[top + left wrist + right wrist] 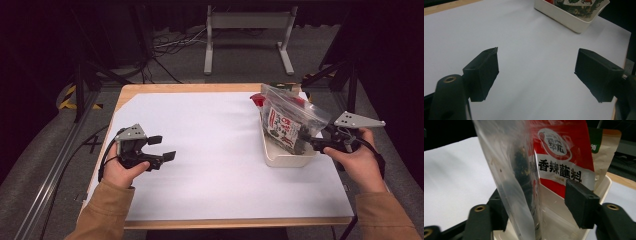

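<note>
Bag [288,121], clear, stands upright in the tub [285,159] at the desk's [210,150] right side, beside a red packet [564,157]. Right claw [309,140] straddles the bag's edge, jaws part open, not clamped. Left claw [162,147] gapes wide, empty, over bare desk, well apart.

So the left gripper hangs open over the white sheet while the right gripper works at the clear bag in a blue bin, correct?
Not quite: the bin is cream-white, not blue, as the high view and the left gripper view show. The rest holds: the left gripper hangs open over the white sheet, and the right gripper has its jaws on either side of the clear bag standing in that bin.
</note>
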The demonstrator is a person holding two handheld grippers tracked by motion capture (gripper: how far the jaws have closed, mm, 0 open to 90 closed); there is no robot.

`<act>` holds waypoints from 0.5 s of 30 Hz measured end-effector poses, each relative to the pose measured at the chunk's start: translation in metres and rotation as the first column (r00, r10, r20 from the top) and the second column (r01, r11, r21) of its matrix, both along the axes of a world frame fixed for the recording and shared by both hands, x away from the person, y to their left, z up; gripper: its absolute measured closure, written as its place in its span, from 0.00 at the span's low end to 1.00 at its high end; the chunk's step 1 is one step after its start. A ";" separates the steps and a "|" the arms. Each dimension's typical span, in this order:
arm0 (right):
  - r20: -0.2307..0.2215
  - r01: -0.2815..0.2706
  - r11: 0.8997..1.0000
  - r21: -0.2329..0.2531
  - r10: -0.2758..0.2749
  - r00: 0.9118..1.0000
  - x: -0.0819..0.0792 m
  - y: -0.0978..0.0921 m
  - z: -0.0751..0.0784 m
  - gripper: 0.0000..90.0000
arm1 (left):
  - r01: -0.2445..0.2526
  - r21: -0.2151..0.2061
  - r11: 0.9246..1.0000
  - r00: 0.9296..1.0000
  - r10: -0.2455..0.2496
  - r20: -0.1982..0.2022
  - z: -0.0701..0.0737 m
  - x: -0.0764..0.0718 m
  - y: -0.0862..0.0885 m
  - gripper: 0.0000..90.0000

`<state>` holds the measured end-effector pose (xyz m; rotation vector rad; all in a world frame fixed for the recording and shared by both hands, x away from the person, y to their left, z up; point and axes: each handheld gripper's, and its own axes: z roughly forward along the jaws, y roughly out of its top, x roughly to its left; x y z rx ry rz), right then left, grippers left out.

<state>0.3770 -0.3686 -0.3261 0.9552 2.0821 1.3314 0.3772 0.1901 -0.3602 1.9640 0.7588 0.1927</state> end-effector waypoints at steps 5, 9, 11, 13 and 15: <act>0.016 0.005 1.000 0.007 -0.005 1.000 -0.011 -0.003 0.002 0.34 | -0.002 0.004 1.000 1.000 0.002 0.011 0.000 -0.006 0.005 0.21; 0.026 0.007 1.000 -0.008 -0.007 1.000 -0.024 -0.006 0.002 0.32 | -0.004 0.001 1.000 1.000 0.004 0.030 0.001 -0.013 0.011 0.20; 0.030 0.008 1.000 -0.011 -0.007 1.000 -0.030 -0.007 0.003 0.31 | -0.004 0.001 1.000 0.999 0.003 0.040 0.001 -0.017 0.015 0.20; 0.031 0.005 1.000 -0.018 -0.005 0.999 -0.036 -0.008 0.003 0.31 | -0.002 0.000 1.000 0.999 0.002 0.051 0.001 -0.022 0.018 0.20; 0.033 0.004 1.000 -0.028 -0.003 0.999 -0.038 -0.008 0.003 0.31 | 0.001 0.000 1.000 0.998 -0.001 0.059 0.001 -0.023 0.020 0.20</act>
